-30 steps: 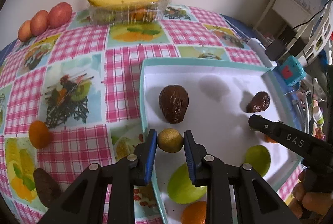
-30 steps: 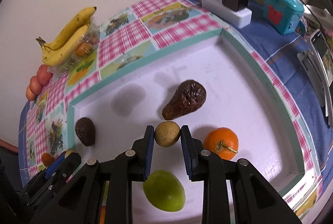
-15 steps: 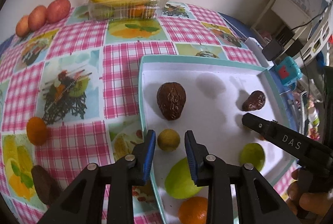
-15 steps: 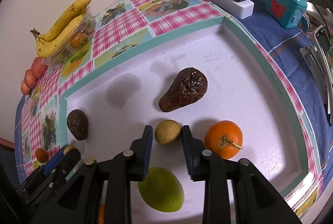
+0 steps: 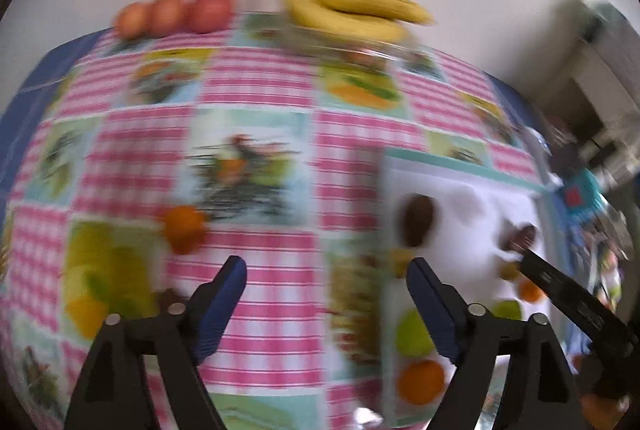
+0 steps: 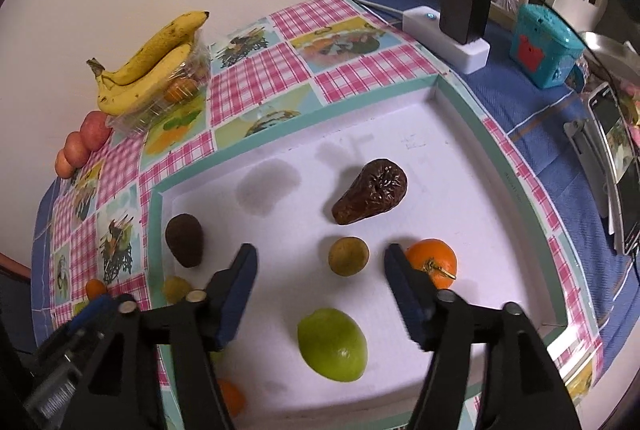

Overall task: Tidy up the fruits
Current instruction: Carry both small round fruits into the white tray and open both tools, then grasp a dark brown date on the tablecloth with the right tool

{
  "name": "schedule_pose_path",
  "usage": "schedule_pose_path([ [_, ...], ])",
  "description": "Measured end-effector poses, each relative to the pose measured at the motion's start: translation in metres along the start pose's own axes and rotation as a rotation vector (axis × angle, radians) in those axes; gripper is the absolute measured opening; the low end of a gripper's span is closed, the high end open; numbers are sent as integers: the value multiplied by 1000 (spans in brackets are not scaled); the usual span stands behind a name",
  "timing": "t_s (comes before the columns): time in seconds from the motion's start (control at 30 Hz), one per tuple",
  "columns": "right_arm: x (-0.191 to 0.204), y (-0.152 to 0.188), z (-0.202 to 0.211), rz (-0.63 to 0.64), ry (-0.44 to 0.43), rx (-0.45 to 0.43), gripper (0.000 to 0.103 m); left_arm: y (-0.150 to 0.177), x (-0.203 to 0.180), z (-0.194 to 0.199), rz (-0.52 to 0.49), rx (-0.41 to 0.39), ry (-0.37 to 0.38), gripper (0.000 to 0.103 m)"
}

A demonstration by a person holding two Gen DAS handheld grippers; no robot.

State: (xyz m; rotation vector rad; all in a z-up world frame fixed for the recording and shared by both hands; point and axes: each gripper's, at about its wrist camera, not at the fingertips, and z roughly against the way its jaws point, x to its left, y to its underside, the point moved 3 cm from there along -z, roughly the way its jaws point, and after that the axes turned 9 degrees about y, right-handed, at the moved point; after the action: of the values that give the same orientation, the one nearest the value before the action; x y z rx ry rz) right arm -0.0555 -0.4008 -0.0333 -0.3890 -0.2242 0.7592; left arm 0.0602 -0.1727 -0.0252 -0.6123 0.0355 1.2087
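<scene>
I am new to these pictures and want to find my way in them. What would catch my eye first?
First comes the white tray with a teal rim, holding a wrinkled dark brown fruit, an orange and a green fruit. The right tool is opening around a small yellowish fruit without touching it. At the table's far edge, bananas lie on a clear box.

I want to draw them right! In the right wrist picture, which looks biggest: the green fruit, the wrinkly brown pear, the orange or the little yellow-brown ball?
1. Wrinkly brown pear and green fruit: alike; the green one is nearer, so unsure.
2. Orange.
3. Little yellow-brown ball.
</scene>
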Motion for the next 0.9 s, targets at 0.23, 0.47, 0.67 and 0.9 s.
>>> schedule_pose_path([
  [0.23, 21, 7, 6, 73, 15, -13, 81, -9, 79, 27, 166, -80, -174, 103],
  [0.47, 72, 23, 12, 200, -68, -37, 92, -7, 148, 66, 315, -182, -291, 103],
  [0.67, 115, 40, 21, 293, -132, -49, 92, 0, 169, 89, 354, -223, -321, 103],
  [0.9, 152, 55, 30, 350, -189, -43, 92, 15, 182, 106, 386, -250, -343, 103],
])
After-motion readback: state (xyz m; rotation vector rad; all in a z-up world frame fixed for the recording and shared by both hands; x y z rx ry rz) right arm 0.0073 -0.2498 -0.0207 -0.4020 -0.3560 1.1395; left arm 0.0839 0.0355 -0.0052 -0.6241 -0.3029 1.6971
